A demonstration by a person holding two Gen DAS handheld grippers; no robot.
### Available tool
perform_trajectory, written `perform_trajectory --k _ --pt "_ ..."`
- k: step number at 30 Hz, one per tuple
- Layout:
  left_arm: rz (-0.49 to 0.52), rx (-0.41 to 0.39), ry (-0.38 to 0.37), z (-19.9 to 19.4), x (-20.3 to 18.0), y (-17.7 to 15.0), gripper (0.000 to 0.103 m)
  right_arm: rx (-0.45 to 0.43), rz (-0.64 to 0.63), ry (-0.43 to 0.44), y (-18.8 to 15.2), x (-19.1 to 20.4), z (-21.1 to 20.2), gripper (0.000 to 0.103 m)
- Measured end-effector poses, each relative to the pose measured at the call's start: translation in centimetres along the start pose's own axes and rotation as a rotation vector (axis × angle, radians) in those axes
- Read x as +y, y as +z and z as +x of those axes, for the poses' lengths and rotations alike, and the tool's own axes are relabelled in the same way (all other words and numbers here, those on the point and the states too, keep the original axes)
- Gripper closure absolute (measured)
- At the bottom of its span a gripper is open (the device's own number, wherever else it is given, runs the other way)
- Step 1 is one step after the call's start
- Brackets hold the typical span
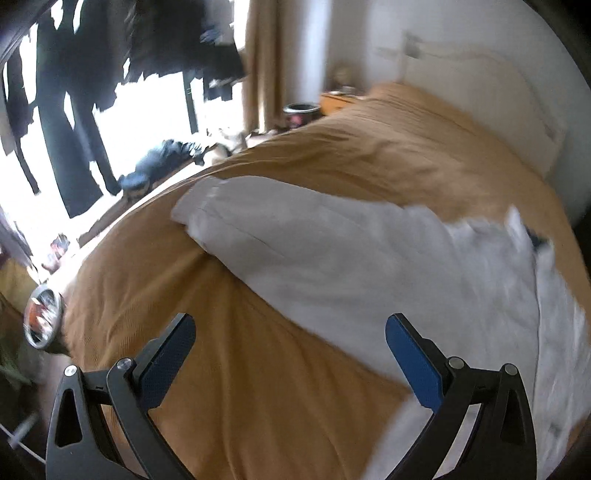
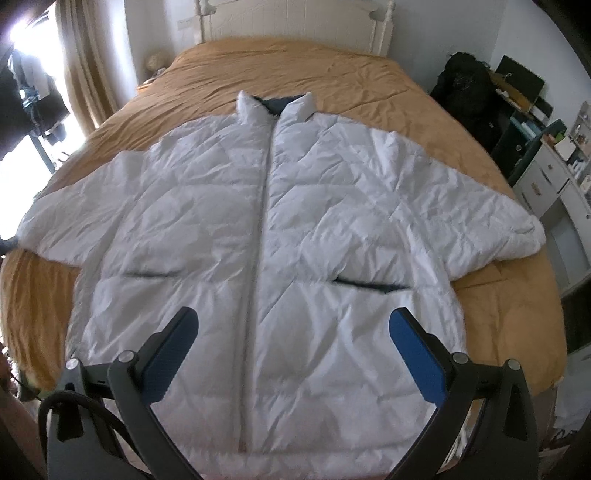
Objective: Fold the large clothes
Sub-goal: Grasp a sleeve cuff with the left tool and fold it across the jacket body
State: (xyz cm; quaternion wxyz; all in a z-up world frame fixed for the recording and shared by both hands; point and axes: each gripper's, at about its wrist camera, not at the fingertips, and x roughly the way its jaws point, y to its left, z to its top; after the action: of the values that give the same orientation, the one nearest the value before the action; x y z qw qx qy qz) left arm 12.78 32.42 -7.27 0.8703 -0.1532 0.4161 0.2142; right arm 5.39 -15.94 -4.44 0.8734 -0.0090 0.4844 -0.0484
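Note:
A white quilted puffer jacket (image 2: 266, 221) lies flat and face up on the tan bedspread (image 2: 295, 66), zipped, both sleeves spread out to the sides, collar toward the headboard. My right gripper (image 2: 293, 339) hovers open above the jacket's lower hem, nothing between its fingers. In the left wrist view the same jacket (image 1: 351, 266) runs across the right half, its left sleeve cuff (image 1: 195, 206) pointing toward the window. My left gripper (image 1: 290, 347) is open over bare bedspread (image 1: 229, 369), just short of that sleeve. This view is motion-blurred.
A white headboard (image 2: 295, 22) stands at the far end of the bed. Shelves and a dark bag (image 2: 465, 88) line the right side. Dark clothes (image 1: 74, 110) hang at the bright window. A round metal object (image 1: 42, 317) sits at the bed's left corner.

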Motion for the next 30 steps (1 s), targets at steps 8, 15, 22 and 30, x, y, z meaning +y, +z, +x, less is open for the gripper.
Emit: perform_trajectory --k 8,15,22,30 --pt "-0.194 0.14 -0.035 11.6 8.4 4.9 0.001 -0.005 0.04 -0.074 2.7 -1.8 2.0 0.0" --pt "-0.318 0.094 -0.187 16.3 9.4 6.3 0.001 0.003 0.041 -0.119 3.5 -2.4 3.2 0.0" --pt "-0.357 0.13 -0.093 18.0 8.6 8.6 0.085 -0.024 0.038 -0.107 3.9 -3.4 4.3 0.001" --pt "-0.242 -0.07 -0.108 8.4 4.5 12.5 0.093 -0.062 0.094 0.006 5.2 -5.4 7.4 0.053"
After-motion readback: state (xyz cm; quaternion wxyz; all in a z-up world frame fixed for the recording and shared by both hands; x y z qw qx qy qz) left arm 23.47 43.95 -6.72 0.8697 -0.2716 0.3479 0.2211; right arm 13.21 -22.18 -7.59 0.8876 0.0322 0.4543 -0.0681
